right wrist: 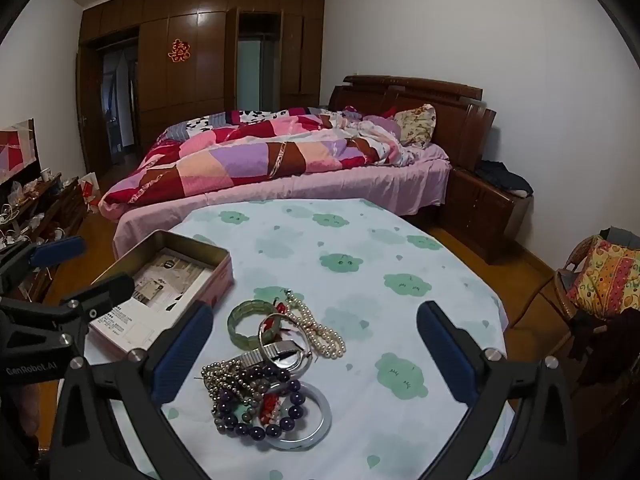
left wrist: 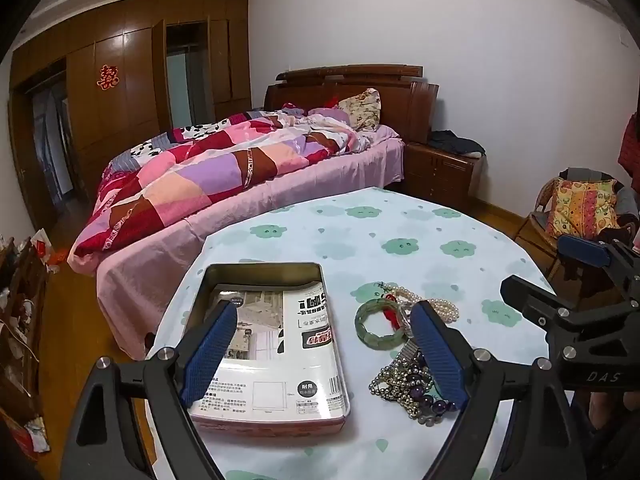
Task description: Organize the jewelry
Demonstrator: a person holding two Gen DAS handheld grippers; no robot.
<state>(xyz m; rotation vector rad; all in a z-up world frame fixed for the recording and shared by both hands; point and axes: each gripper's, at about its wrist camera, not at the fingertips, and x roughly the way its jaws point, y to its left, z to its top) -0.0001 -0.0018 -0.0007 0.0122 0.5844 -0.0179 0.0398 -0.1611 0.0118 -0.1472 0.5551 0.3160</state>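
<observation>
both tongs were spread wide apart and holding nothing. the left tongs [left wrist: 324,344] hung low over the bench [left wrist: 400,232], which had a pale cloth with green cloud prints on it, with one blue pad above the open rectangular metal tin [left wrist: 264,344] and the other over the jewelry pile. the tin sat on the left part of the bench and only had a printed paper sheet [left wrist: 280,340] lying flat inside. the right tongs [right wrist: 314,356] hovered right above the tangled heap of jewelry [right wrist: 272,364], which lay on the cloth just beside the tin. in that heap were a green jade stretch bracelet [right wrist: 246,324], a white pearl strand [right wrist: 320,332], a dark purple bead bracelet [right wrist: 260,420], a pale glassy bangle [right wrist: 316,424] and a metal-band watch [right wrist: 276,350], all touching or overlapping. behind the bench was a bed with a pink patchwork quilt [right wrist: 260,160].
</observation>
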